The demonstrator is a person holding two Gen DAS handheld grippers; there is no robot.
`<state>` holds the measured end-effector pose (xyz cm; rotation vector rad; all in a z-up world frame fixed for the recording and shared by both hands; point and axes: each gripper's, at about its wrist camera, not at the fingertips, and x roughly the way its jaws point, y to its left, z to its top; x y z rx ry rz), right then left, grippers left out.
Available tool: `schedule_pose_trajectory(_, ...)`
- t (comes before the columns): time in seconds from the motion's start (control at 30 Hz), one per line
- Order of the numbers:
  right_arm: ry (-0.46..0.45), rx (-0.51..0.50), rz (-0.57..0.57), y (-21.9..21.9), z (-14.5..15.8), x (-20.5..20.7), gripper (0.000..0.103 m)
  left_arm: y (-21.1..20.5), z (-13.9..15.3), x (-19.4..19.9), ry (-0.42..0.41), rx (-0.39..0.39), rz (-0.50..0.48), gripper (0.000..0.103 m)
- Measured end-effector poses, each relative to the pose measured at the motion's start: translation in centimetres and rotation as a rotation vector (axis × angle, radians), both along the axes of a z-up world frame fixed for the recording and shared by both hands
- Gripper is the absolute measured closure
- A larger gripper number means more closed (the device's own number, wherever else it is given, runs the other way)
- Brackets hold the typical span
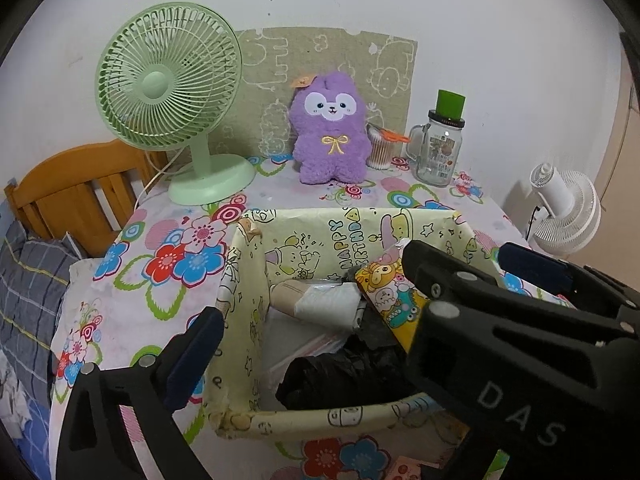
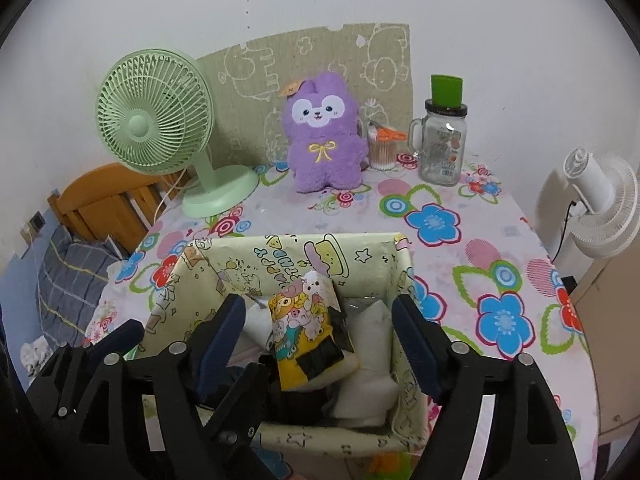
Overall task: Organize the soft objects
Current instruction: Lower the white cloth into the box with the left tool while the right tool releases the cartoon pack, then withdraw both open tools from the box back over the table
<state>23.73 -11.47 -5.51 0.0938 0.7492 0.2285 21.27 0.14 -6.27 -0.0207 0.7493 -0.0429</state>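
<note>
Right hand-held gripper (image 2: 320, 344) gapes above cartoon pouch (image 2: 308, 332) inside box (image 2: 400, 292).

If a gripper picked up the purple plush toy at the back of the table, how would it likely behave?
The purple plush toy looks fluffy and stuffed, so it would probably squash under the pads and weigh little for its bulk. It sits upright by the wall, so a push would likely topple it rather than slide it. Its fuzzy surface should not slip.
</note>
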Motion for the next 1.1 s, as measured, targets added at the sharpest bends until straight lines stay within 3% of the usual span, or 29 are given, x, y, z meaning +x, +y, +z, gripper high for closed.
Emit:
schedule_pose_trajectory(0.33, -0.040, -0.011, -0.008, -0.7, 1.2, -2.3, 0.017, -0.6, 1.3, -2.0, -0.020, -0.001, 0.002, 0.000)
schedule_pose_trajectory(0.53, -0.069, -0.031, -0.011, -1.0, 1.9, -3.9, 0.017, -0.5, 1.6, -2.9, -0.006, -0.016, 0.017, 0.000)
schedule_pose_trajectory(1.1, -0.141, -0.045, -0.009, -2.0, 3.9, -8.2, 0.016, -1.0, 3.6, -6.7, -0.068, -0.026, -0.001, 0.000)
